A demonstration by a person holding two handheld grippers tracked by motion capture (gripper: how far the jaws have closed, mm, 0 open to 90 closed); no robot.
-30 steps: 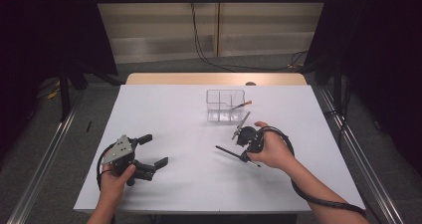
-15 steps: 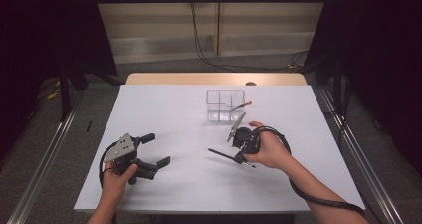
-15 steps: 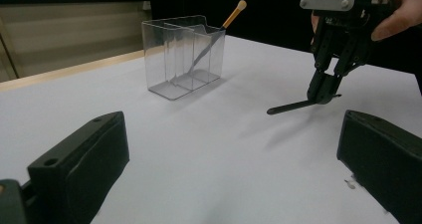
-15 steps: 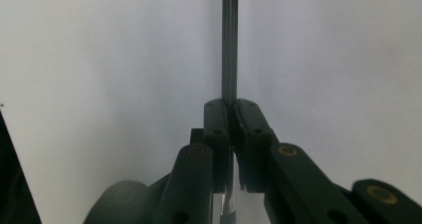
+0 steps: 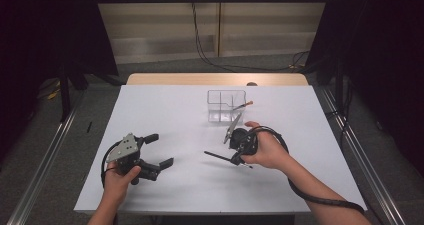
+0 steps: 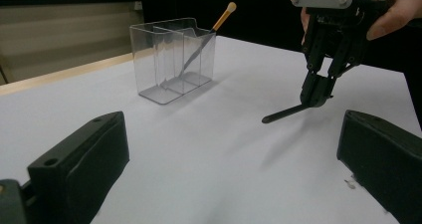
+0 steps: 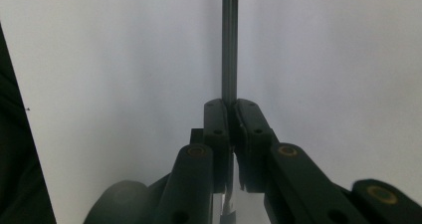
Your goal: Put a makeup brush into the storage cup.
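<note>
A clear plastic organizer (image 5: 226, 105) with compartments stands at the table's middle back, also seen in the left gripper view (image 6: 171, 59). A slim brush with an orange end (image 5: 242, 106) (image 6: 225, 16) leans in it. My right gripper (image 5: 234, 157) (image 6: 318, 92) (image 7: 230, 109) is shut on a thin black stick (image 5: 217, 156) (image 6: 283, 113) (image 7: 229, 45), which it holds just above the table, in front of the organizer. My left gripper (image 5: 160, 149) (image 6: 233, 134) sits low at the table's left front, open, with nothing between its fingers.
The white tabletop (image 5: 170, 110) ends at a wooden strip (image 5: 215, 79) along the back. A cable (image 5: 310, 197) trails from the right gripper along the forearm. Metal rails (image 5: 47, 155) run along the floor on both sides.
The right gripper and its black stick have drifted a little to the left and toward the front edge. The left gripper has stayed almost still.
</note>
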